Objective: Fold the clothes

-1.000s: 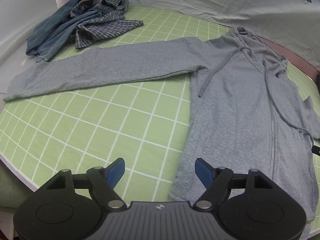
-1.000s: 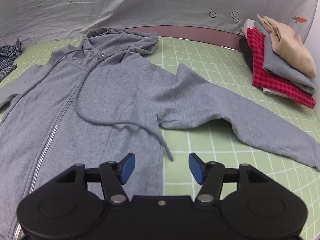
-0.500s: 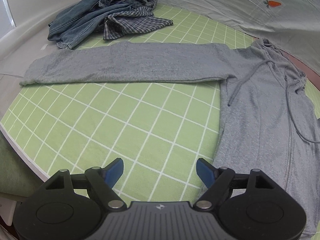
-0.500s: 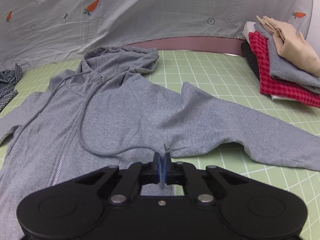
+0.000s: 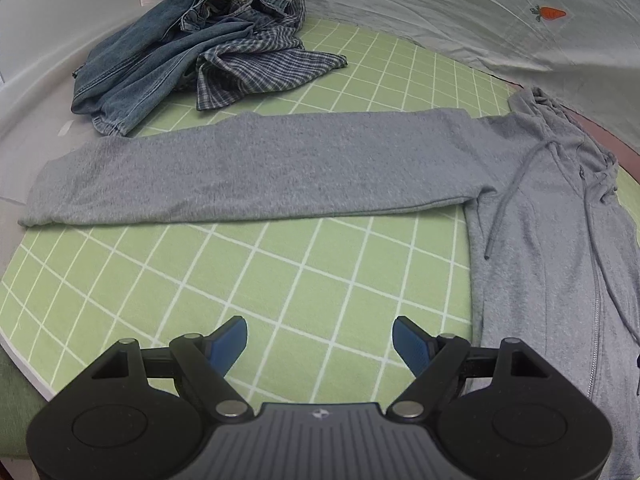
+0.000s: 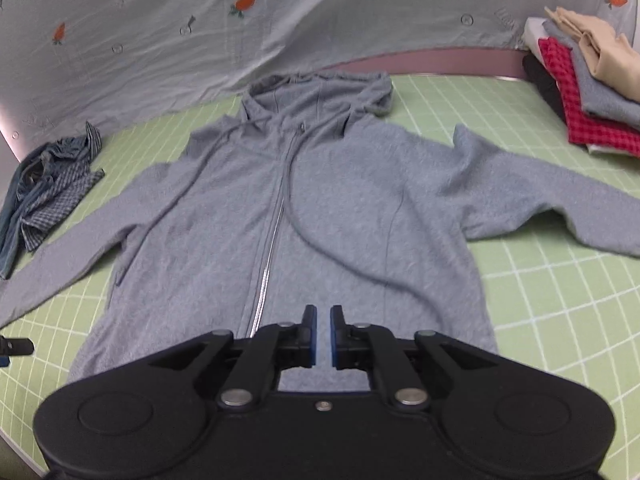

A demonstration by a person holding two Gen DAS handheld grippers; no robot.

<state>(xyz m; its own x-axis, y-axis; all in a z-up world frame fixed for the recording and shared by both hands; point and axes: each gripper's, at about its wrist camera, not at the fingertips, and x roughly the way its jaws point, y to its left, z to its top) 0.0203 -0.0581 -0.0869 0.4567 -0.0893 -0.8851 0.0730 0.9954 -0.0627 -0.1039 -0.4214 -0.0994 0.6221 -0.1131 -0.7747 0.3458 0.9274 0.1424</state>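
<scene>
A grey zip hoodie point(image 6: 320, 208) lies flat and face up on the green grid mat point(image 6: 560, 300), both sleeves spread out. Its left sleeve point(image 5: 248, 172) stretches across the left wrist view, with the body point(image 5: 560, 264) at the right. My left gripper point(image 5: 320, 340) is open and empty above bare mat, in front of that sleeve. My right gripper point(image 6: 323, 336) hangs over the hoodie's lower front next to the zip, its jaws nearly closed with a narrow gap and nothing between them.
A heap of blue jeans and a checked shirt point(image 5: 192, 48) lies at the mat's far left, also in the right wrist view point(image 6: 48, 184). A stack of folded clothes point(image 6: 584, 92) sits at the far right. A carrot-print sheet point(image 6: 280, 28) runs behind.
My right gripper closed from open, then moved left over the hoodie's middle and parted slightly. My left gripper stayed open and moved left toward the sleeve.
</scene>
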